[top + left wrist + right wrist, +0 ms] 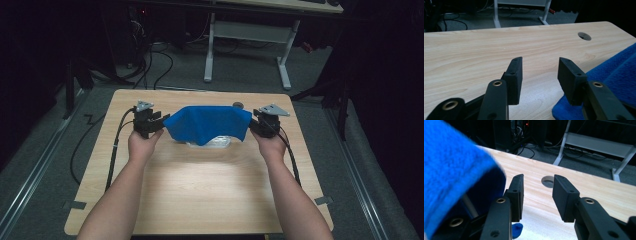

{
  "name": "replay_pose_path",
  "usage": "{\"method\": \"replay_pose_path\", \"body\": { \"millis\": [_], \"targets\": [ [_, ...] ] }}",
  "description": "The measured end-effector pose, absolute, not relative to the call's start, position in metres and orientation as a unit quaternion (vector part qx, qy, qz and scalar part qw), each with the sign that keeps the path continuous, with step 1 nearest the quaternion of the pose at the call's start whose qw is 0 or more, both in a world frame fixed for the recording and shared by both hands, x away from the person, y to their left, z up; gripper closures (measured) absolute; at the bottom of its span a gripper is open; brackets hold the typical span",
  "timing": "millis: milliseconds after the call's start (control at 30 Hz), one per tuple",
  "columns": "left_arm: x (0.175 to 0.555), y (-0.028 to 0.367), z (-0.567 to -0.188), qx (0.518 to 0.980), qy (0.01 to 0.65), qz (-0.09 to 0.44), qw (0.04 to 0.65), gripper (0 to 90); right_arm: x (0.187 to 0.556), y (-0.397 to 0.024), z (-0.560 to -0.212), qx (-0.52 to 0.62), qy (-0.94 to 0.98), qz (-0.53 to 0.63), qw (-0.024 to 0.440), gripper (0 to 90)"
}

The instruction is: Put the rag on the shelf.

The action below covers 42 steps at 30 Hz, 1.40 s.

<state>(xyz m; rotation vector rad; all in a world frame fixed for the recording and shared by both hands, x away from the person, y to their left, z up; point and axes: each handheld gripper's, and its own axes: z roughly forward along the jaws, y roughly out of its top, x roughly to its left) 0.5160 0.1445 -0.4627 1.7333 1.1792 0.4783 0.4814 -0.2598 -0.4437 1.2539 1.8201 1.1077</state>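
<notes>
A blue towel (207, 124) hangs draped over a clear, low object (216, 142) in the middle of the wooden table (200, 190). My left gripper (159, 120) sits just off the towel's left end. In the left gripper view its jaws (540, 62) stand open over bare wood, with the towel (614, 75) beside the right jaw. My right gripper (256, 121) is at the towel's right end. In the right gripper view it (537, 180) is open with nothing between its jaws, and the towel (451, 170) bulges to the left of them.
A round cable hole (238, 105) lies in the table behind the towel, also seen as the hole (584, 36) and the hole (547, 181). Past the far edge stand a white desk frame (247, 40) and floor cables (150, 65).
</notes>
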Motion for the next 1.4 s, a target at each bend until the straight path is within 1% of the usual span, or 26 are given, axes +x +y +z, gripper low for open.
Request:
{"method": "replay_pose_path", "body": {
  "millis": [267,633,800,933,1000,1100,1400],
  "targets": [
    [0.509,0.151,-0.447,0.702,0.475,0.217,0.485,55.6,0.476,-0.263,-0.425,0.474,0.690,0.428,0.340,60.4],
    [0.499,0.155,-0.448,0.705,0.474,0.223,0.478,54.6,0.471,-0.269,-0.426,0.475,0.697,0.413,0.343,58.0],
    [0.490,0.158,-0.451,0.707,0.476,0.230,0.469,53.9,0.459,-0.273,-0.426,0.469,0.694,0.420,0.350,57.1],
    [0.479,0.162,-0.452,0.703,0.479,0.229,0.473,53.5,0.451,-0.275,-0.427,0.468,0.699,0.417,0.345,55.5],
    [0.474,0.163,-0.453,0.702,0.477,0.229,0.477,53.3,0.444,-0.276,-0.427,0.461,0.697,0.423,0.352,55.5],
    [0.465,0.165,-0.454,0.707,0.470,0.234,0.474,52.8,0.437,-0.278,-0.427,0.463,0.699,0.424,0.343,54.8],
    [0.433,0.169,-0.457,0.713,0.458,0.237,0.475,51.2,0.410,-0.273,-0.426,0.444,0.716,0.418,0.340,51.2]
  ]
}}
